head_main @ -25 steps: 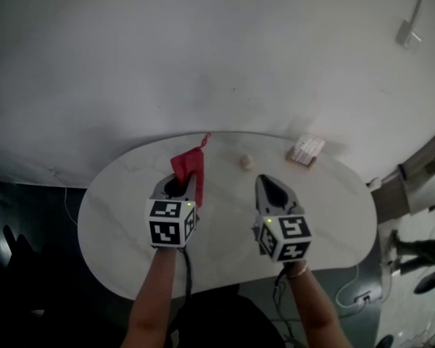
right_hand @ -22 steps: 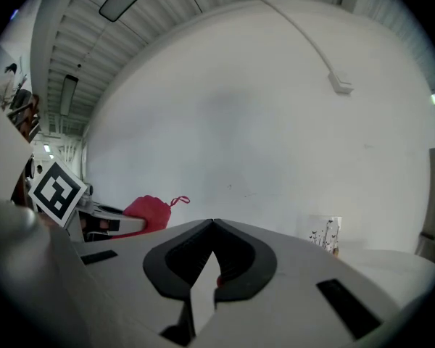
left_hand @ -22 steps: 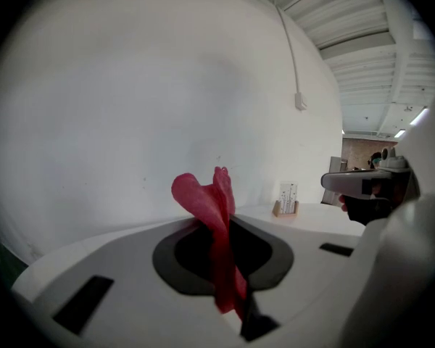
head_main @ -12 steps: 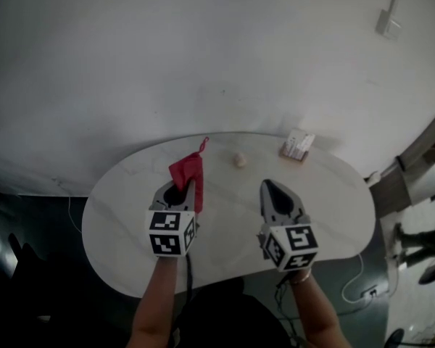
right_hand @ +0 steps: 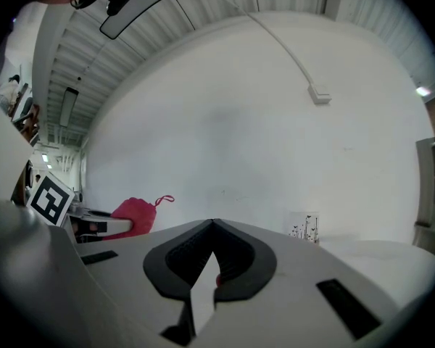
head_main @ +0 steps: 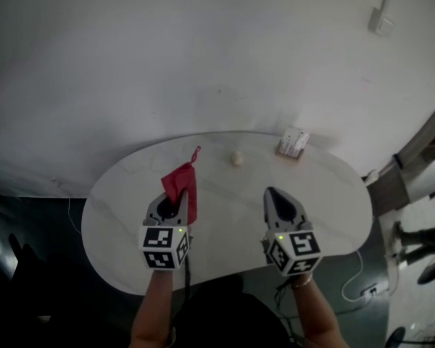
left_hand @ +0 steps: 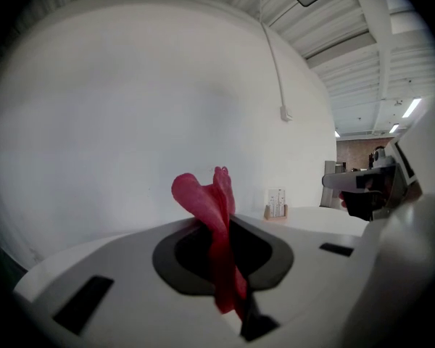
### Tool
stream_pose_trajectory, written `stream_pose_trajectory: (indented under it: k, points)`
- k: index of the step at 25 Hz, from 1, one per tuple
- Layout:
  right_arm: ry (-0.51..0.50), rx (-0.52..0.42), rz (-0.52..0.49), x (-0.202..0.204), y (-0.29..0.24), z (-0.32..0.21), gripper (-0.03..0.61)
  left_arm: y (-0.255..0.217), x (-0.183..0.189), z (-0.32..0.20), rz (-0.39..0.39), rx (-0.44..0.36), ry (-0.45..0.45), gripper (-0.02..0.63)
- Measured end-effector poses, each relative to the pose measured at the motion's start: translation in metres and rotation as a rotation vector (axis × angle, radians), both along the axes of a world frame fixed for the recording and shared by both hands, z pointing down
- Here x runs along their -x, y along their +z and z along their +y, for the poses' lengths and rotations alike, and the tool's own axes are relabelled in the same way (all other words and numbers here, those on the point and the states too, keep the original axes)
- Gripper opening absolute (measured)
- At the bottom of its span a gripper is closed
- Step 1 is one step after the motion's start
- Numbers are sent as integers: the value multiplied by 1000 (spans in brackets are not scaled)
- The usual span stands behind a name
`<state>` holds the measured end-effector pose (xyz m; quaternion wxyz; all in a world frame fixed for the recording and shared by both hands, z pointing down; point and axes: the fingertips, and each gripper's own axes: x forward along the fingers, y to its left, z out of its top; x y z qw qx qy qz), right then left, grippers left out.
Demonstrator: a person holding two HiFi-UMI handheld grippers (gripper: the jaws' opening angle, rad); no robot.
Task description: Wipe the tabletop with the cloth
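Observation:
A red cloth [head_main: 181,185] sticks up out of my left gripper [head_main: 175,196], whose jaws are shut on it above the left half of the white oval table [head_main: 333,194]. In the left gripper view the cloth [left_hand: 212,223] stands pinched between the jaws, folded and upright. My right gripper [head_main: 274,194] hovers over the table's right half, shut with nothing in it. The right gripper view shows the jaw tips [right_hand: 212,227] meeting, with the red cloth [right_hand: 134,216] off to the left.
A small pale ball [head_main: 236,158] lies near the table's far edge. A little card holder [head_main: 293,143] stands at the far right of the table, also in view as the card holder [left_hand: 276,203]. A white wall rises behind the table; dark floor surrounds it.
Both grippers have drawn back toward the table's near edge, the left one carrying the red cloth with it. The head camera has shifted a little.

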<state>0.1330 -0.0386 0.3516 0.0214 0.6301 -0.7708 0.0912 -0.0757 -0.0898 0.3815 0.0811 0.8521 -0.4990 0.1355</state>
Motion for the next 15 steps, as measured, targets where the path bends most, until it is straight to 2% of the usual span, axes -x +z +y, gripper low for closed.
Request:
stream_pose_trajectory:
  k: [15]
  points:
    - [0,4,1,-2,3,2,3,-2,8,7,23,-1,-11,38]
